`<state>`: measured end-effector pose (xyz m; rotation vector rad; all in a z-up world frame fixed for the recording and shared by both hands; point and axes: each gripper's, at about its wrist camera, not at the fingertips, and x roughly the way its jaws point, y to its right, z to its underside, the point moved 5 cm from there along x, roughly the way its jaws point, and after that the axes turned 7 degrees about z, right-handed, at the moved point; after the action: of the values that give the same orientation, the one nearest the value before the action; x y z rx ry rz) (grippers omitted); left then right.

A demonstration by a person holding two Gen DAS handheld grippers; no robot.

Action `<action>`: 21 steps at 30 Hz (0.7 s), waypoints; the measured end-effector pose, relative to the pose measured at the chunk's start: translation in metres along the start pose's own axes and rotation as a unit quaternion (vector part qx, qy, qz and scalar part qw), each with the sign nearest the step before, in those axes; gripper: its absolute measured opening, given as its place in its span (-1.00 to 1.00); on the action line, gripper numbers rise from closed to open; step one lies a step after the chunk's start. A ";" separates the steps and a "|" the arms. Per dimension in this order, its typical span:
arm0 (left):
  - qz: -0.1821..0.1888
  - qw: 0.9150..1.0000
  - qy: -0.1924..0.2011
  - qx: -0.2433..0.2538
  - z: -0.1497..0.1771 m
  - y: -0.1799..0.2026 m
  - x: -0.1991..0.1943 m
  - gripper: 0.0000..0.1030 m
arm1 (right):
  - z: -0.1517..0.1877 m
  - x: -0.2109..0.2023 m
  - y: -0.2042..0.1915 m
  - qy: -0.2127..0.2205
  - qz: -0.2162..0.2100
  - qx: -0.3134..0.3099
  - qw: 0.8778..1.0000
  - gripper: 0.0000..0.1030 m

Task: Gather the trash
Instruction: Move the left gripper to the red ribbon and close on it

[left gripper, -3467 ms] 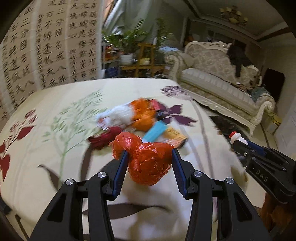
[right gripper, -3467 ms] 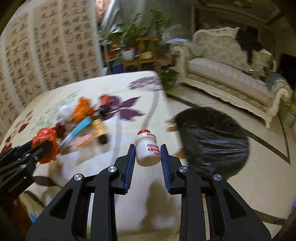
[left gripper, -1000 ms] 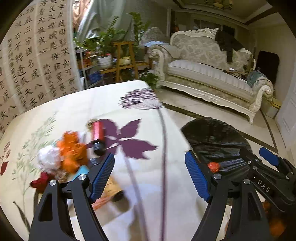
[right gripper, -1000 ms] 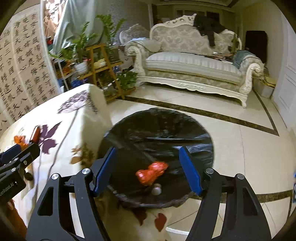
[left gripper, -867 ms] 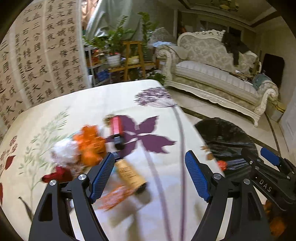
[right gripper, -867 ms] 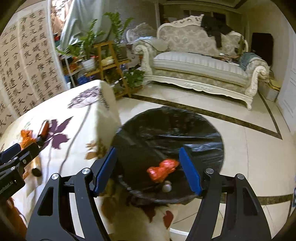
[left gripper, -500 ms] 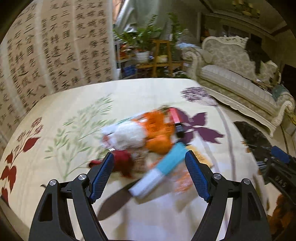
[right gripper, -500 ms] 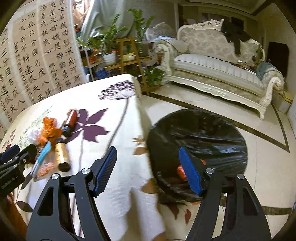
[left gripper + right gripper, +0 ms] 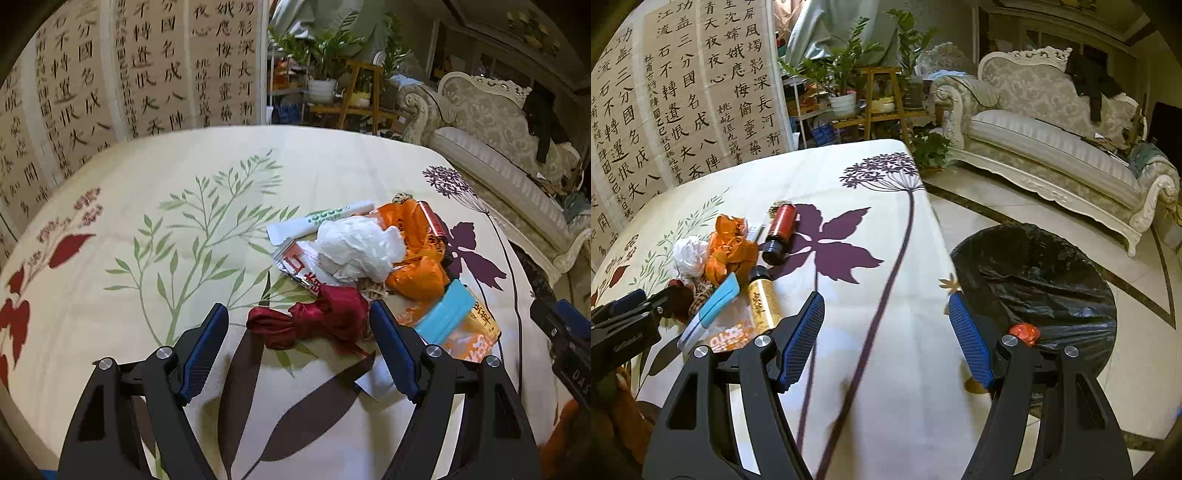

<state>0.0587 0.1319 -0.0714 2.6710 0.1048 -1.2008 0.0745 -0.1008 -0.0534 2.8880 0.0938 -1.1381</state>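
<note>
A heap of trash lies on the flowered tablecloth [image 9: 184,206]: a dark red crumpled wrapper [image 9: 314,321], a white crumpled bag [image 9: 358,247], an orange bag [image 9: 417,266], a blue packet [image 9: 445,312] and printed wrappers. My left gripper [image 9: 299,343] is open, its blue pads on either side of the red wrapper, not touching it. My right gripper [image 9: 886,336] is open and empty over the table's right edge. A gold bottle [image 9: 761,299] and a red bottle [image 9: 780,229] lie to its left. The black bin bag [image 9: 1034,288] on the floor holds a red crumpled bag [image 9: 1025,332].
A calligraphy screen [image 9: 110,74] stands behind the table. Potted plants on a wooden stand [image 9: 882,88] and a cream sofa [image 9: 1052,140] line the far side. Tiled floor [image 9: 1137,332] surrounds the bin bag. The other gripper [image 9: 569,350] shows at the right edge of the left wrist view.
Both grippers swung left from the bin bag back over the table. The left one now frames the dark red wrapper; the right one has the bin bag at its right side. Both stayed open.
</note>
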 end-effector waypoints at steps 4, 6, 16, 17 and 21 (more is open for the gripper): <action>0.019 1.000 -0.011 -0.006 0.000 -0.003 0.004 0.39 | 0.000 0.001 -0.006 -0.002 -0.004 -0.005 1.000 0.32; 0.026 1.000 -0.014 -0.002 0.001 -0.002 0.005 0.27 | 0.000 0.002 -0.008 -0.004 -0.005 -0.006 1.000 0.32; 0.032 0.999 0.001 0.027 0.003 0.003 -0.002 -0.06 | 0.004 0.003 -0.015 -0.009 -0.008 -0.011 1.000 0.32; 0.034 0.999 0.003 0.029 0.004 0.003 -0.004 -0.11 | 0.004 0.002 -0.016 -0.008 -0.009 -0.011 1.000 0.32; 0.036 0.999 0.006 0.026 0.005 -0.001 -0.010 -0.22 | 0.006 -0.001 -0.020 -0.006 -0.013 -0.015 1.000 0.32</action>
<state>0.0482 0.1322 -0.0677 2.7024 -0.0203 -1.1817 0.0686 -0.0809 -0.0570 2.8609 0.1484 -1.1490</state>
